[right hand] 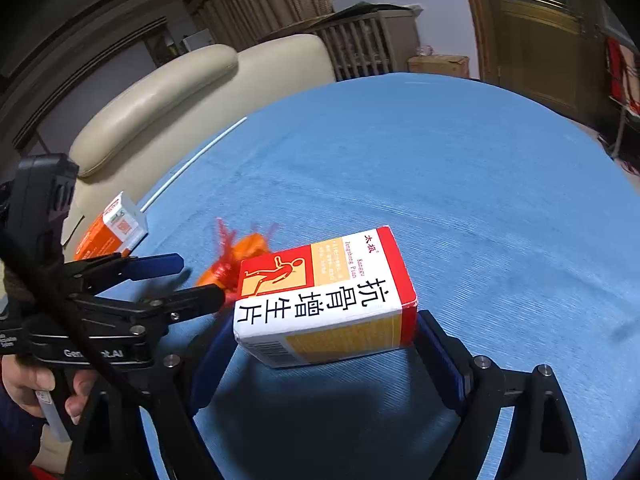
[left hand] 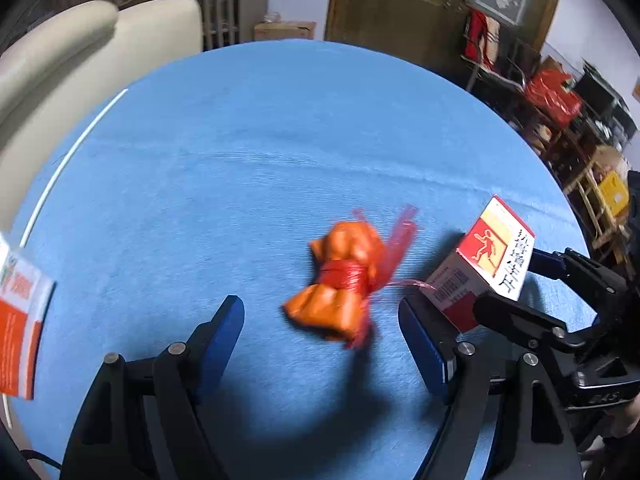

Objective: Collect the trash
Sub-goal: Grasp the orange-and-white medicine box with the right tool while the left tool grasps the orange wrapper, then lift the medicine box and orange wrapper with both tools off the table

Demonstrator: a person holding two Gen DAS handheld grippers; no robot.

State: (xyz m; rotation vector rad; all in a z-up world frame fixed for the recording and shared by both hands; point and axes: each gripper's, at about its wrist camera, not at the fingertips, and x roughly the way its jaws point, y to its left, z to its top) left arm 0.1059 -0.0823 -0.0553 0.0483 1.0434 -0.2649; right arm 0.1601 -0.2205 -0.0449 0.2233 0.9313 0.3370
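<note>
An orange bundle tied with red netting (left hand: 340,284) lies on the blue tablecloth (left hand: 260,152), blurred. My left gripper (left hand: 320,328) hangs open just short of it, the bundle slightly ahead of its blue pads (left hand: 228,320) and touching neither. A red, white and yellow medicine box (right hand: 324,300) sits tilted between the pads of my right gripper (right hand: 324,340), which is shut on its two ends. In the left wrist view the same medicine box (left hand: 488,256) shows at the right, inside the right gripper (left hand: 508,280). In the right wrist view the left gripper (right hand: 192,280) partly hides the bundle (right hand: 240,256).
A second, orange-and-white box (right hand: 116,228) lies near the table's left edge, also seen as the orange-and-white box (left hand: 20,320). A cream sofa (right hand: 168,100) stands past that edge. A hand (right hand: 28,388) holds the left gripper's handle. Chairs and red bags (left hand: 552,96) crowd the far right.
</note>
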